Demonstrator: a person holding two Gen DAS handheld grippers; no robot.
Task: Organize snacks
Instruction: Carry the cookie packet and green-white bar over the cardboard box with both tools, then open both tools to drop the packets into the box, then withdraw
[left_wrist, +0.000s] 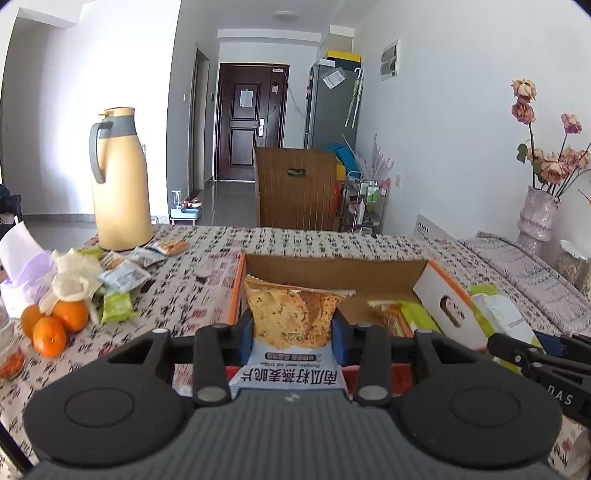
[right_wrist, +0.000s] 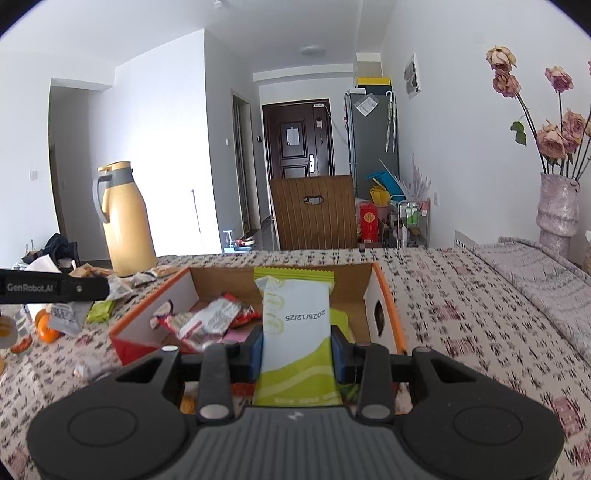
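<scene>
My left gripper (left_wrist: 293, 341) is shut on an oat crisp packet (left_wrist: 291, 321), light blue with a brown cracker picture, held upright just before the near wall of an open orange cardboard box (left_wrist: 334, 267). In the right wrist view my right gripper (right_wrist: 297, 350) is shut on a green and white snack packet (right_wrist: 297, 325), held over the near end of the same box (right_wrist: 384, 295). Inside the box lie red and silver snack packets (right_wrist: 210, 319). The right gripper's arm shows at the left view's right edge (left_wrist: 532, 354), and the left gripper's arm at the right view's left edge (right_wrist: 55, 288).
A yellow thermos jug (left_wrist: 120, 184) stands at the table's far left, with loose snack packets (left_wrist: 122, 273), oranges (left_wrist: 55, 325) and a white glove (left_wrist: 74, 277) near it. A vase of dried roses (right_wrist: 557, 206) stands far right. A wooden chair back (left_wrist: 295, 184) rises behind the patterned tablecloth (right_wrist: 461, 314).
</scene>
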